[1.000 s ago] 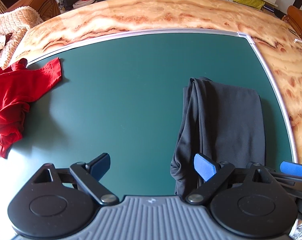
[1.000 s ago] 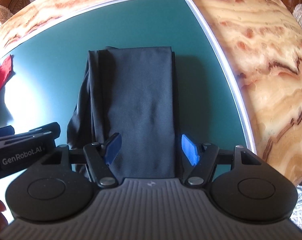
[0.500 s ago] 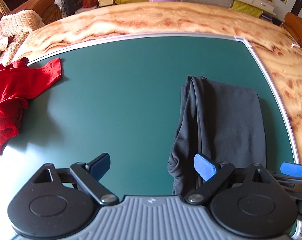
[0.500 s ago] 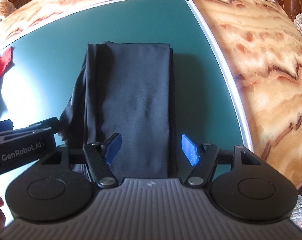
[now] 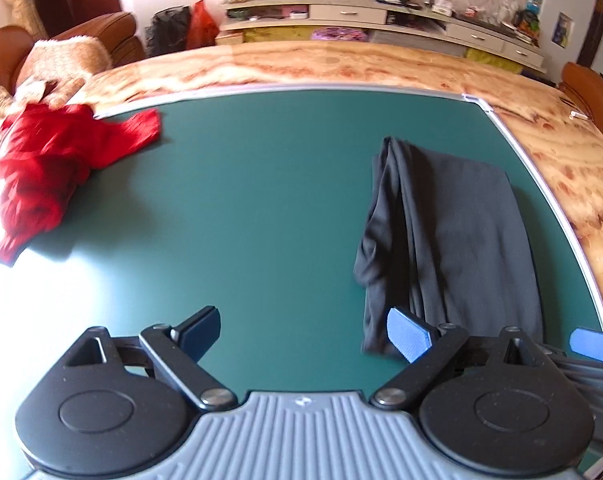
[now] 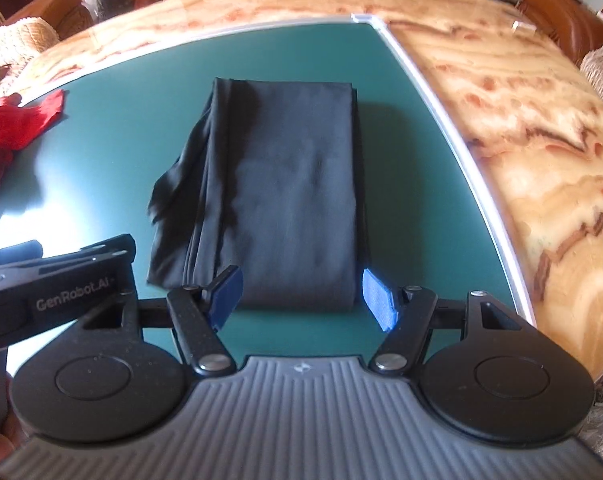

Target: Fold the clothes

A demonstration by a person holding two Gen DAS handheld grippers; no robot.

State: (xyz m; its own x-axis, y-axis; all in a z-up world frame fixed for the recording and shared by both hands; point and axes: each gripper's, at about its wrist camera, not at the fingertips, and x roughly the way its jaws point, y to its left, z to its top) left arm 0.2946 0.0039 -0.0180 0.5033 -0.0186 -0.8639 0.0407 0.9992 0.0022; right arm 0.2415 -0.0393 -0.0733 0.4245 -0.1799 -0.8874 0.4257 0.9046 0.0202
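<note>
Right tool (image 6: 301,296) and left tool (image 5: 303,332) both gape empty above the green tabletop (image 5: 261,200). Folded black garment (image 6: 293,184) lies flat near the right edge — done; go for the crumpled red garment (image 5: 49,168) far left, pinching its edges.

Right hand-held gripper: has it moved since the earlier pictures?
Yes. The right hand-held gripper has drawn back toward the near edge of the black garment, which lies unmoved by the mat's corner.
</note>
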